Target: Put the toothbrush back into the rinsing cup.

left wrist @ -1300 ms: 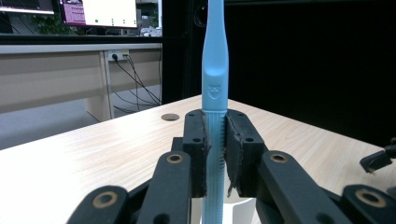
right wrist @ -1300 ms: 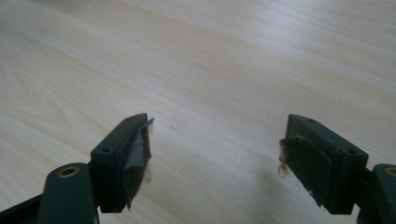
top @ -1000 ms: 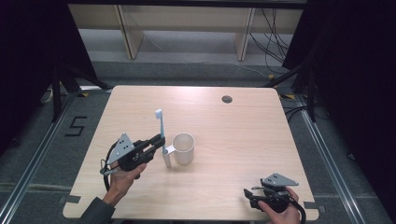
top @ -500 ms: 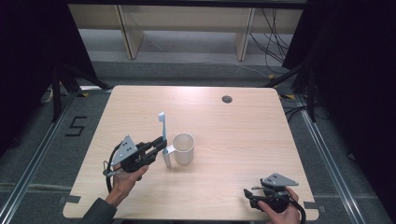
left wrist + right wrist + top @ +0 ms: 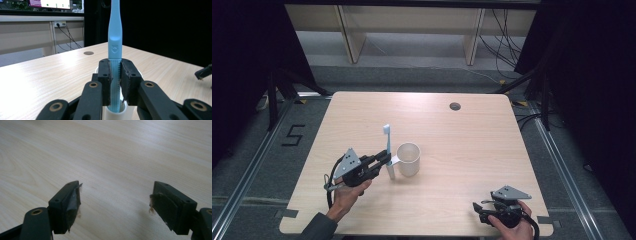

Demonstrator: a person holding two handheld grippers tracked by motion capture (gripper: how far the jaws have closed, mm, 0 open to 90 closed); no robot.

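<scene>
My left claw [image 5: 382,161], clamped on upright light-blue plastic toothbrush [image 5: 387,145], has edged right toward white cup [image 5: 408,159]; right claw [image 5: 479,210] gapes empty, lower right.

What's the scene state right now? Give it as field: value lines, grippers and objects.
left gripper: shut on the toothbrush, held by the person's left hand
toothbrush: light blue, upright, head up, handle clamped between the fingers
cup: white, upright on the table, just right of the toothbrush
toothbrush vs cup: whether the lower end is inside the cup, cannot tell
right gripper: open, nothing between its fingers, low over bare wood at the near right corner
table: light wood, round hole near the far edge
</scene>
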